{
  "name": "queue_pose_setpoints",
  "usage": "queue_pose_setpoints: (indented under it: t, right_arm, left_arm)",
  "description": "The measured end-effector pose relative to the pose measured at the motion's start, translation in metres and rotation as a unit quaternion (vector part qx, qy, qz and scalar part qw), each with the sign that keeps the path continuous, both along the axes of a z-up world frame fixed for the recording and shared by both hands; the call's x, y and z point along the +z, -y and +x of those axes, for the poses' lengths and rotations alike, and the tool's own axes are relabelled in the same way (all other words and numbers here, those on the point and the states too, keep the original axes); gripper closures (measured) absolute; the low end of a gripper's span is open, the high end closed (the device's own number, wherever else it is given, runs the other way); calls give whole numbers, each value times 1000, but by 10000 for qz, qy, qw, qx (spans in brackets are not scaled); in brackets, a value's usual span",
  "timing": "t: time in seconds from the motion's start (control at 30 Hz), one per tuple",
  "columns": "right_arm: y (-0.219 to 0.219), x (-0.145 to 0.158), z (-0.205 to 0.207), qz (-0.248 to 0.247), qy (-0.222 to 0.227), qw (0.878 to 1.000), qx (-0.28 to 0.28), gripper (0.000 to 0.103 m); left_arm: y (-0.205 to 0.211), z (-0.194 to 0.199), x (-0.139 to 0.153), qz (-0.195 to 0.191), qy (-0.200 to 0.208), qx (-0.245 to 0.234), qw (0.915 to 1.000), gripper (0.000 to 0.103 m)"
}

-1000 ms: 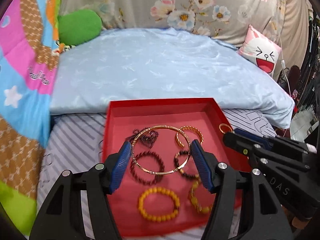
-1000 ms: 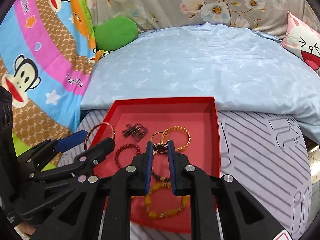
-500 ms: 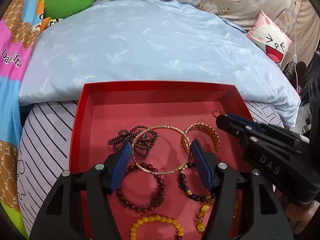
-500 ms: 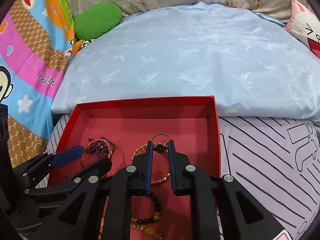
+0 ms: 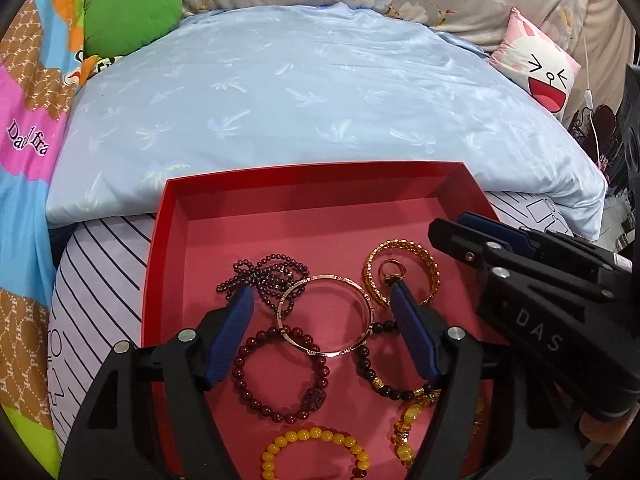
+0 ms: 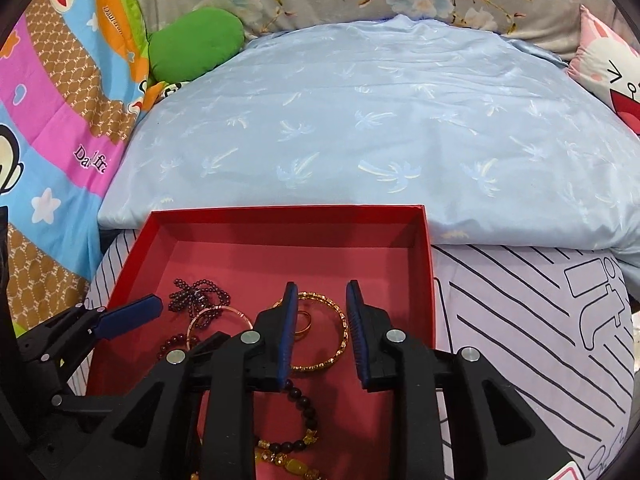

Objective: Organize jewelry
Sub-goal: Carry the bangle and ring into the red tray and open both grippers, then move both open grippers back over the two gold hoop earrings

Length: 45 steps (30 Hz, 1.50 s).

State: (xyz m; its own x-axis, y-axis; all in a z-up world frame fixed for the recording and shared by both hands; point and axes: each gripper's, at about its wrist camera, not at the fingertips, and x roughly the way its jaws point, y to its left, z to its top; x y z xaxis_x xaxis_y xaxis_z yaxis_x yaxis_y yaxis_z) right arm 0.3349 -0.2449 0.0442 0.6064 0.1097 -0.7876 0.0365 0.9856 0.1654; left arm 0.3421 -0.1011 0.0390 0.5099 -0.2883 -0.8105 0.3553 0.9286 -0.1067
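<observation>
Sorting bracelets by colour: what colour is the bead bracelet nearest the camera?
Yellow. The bead bracelet shows best in the left wrist view.

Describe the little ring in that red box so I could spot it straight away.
Find the red box on the striped bedding, below the pale blue pillow. Toward its right side lies a wide, open gold cuff bangle. The small gold ring sits inside that cuff's curve, by far the tiniest loop there, with a dark stone instead of beads.
</observation>
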Motion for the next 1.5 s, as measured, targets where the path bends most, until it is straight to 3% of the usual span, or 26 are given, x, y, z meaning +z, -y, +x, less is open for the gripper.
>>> queue_pose_setpoints:
  t: [0.23, 0.6, 1.07, 1.5]
  right_arm:
    - [-2, 20, -30, 46, 200, 9998, -30, 78]
    - [-20, 49, -137, 15, 499, 9987, 38, 77]
    - [-39, 40, -244, 161, 351, 9992, 57, 77]
    - [-49, 9, -300, 199, 10, 9998, 71, 77]
  left_arm:
    - [-10, -23, 17, 30, 266, 135, 9996, 36]
    - [-40, -104, 42, -106, 535, 304, 9980, 36]
    - [-70, -208, 38, -216, 541, 529, 9969, 36]
    - [-83, -272, 8, -65, 371, 651, 9972, 36]
